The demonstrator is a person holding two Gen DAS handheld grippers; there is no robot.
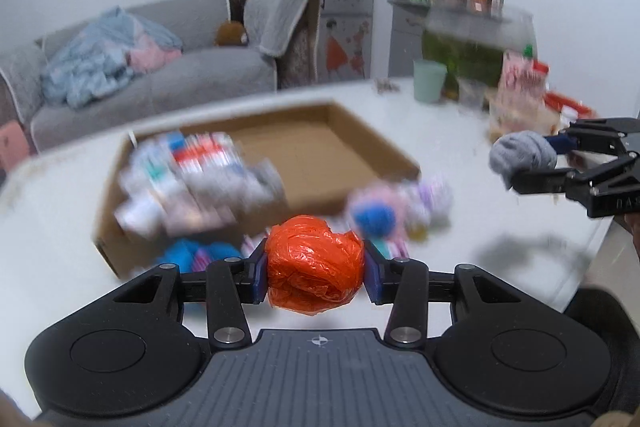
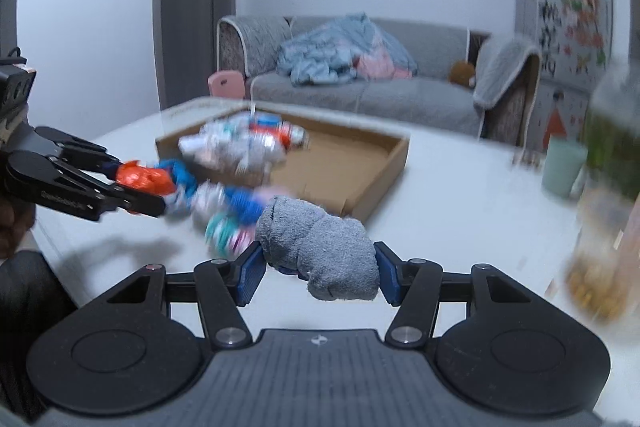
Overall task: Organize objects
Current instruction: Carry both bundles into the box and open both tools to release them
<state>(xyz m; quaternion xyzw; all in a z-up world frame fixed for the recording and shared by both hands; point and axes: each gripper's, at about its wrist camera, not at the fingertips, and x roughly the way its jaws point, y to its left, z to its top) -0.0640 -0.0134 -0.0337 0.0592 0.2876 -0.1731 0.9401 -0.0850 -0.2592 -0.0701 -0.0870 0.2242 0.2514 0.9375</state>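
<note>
My left gripper (image 1: 315,269) is shut on a crumpled orange plastic ball (image 1: 314,263), held above the white table (image 1: 460,187). My right gripper (image 2: 318,265) is shut on a rolled grey sock bundle (image 2: 320,251), also off the table. Each gripper shows in the other's view: the right gripper (image 1: 532,163) with the grey sock bundle (image 1: 522,153) at the far right, the left gripper (image 2: 138,189) with the orange plastic ball (image 2: 144,179) at the left. A shallow cardboard box (image 1: 360,147) lies beyond, with a blurred heap of bundles (image 1: 192,179) in its left part.
Loose blue, pink and purple bundles (image 1: 392,215) lie on the table in front of the box (image 2: 352,163). A green cup (image 1: 429,81), a fish tank (image 1: 476,47) and snack packets (image 1: 520,95) crowd the table's far right. A grey sofa (image 2: 360,83) stands behind.
</note>
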